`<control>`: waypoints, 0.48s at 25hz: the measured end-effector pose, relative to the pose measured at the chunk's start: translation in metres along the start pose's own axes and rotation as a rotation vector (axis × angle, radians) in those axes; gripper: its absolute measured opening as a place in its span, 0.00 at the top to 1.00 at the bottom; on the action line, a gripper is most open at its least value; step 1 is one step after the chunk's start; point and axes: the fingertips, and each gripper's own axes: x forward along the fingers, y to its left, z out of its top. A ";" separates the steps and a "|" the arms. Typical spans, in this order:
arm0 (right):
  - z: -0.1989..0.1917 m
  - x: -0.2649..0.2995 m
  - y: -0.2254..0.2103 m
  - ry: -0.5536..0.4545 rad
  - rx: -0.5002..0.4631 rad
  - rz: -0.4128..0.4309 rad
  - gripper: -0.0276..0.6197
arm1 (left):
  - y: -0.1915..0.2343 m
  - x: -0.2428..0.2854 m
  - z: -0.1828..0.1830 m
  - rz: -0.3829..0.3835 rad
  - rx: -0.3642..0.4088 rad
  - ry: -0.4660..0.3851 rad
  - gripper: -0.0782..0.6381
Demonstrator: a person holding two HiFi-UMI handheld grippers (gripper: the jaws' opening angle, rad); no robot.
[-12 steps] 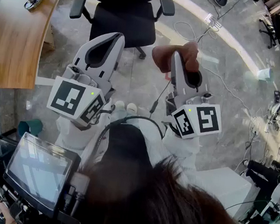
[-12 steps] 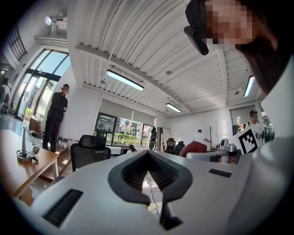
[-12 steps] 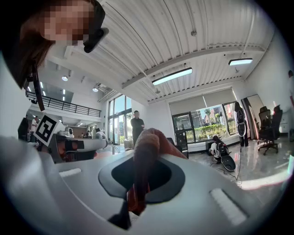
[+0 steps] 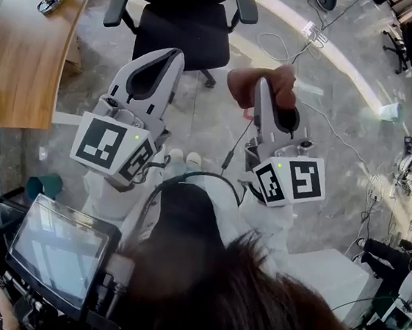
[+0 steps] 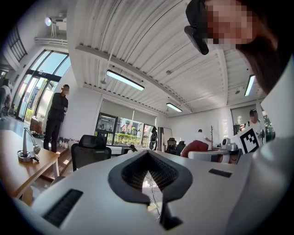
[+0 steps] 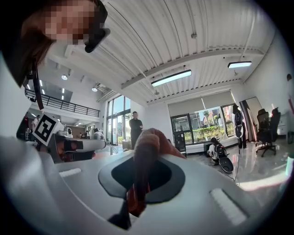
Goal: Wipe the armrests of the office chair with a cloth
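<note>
Head view: right gripper (image 4: pixel 263 82) clamped on reddish-brown cloth (image 4: pixel 246 89), nearer right armrest (image 4: pixel 245 6) of office chair (image 4: pixel 183 28), lying far and slightly left; left gripper (image 4: pixel 177 52) closed, empty.

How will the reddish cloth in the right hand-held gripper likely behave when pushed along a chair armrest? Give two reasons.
Probably floppy: the cloth bunches and folds round the right hand-held gripper. Likely light, since a narrow pinch holds it up. It should mould over the rounded armrest.
</note>
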 end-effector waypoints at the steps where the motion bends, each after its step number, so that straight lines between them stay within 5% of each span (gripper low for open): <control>1: 0.000 -0.001 -0.002 -0.002 0.004 0.000 0.92 | 0.000 0.001 0.000 0.003 0.000 0.001 0.89; 12: -0.016 0.008 -0.038 0.018 0.049 -0.017 0.92 | 0.009 0.020 -0.012 0.040 -0.007 0.027 0.89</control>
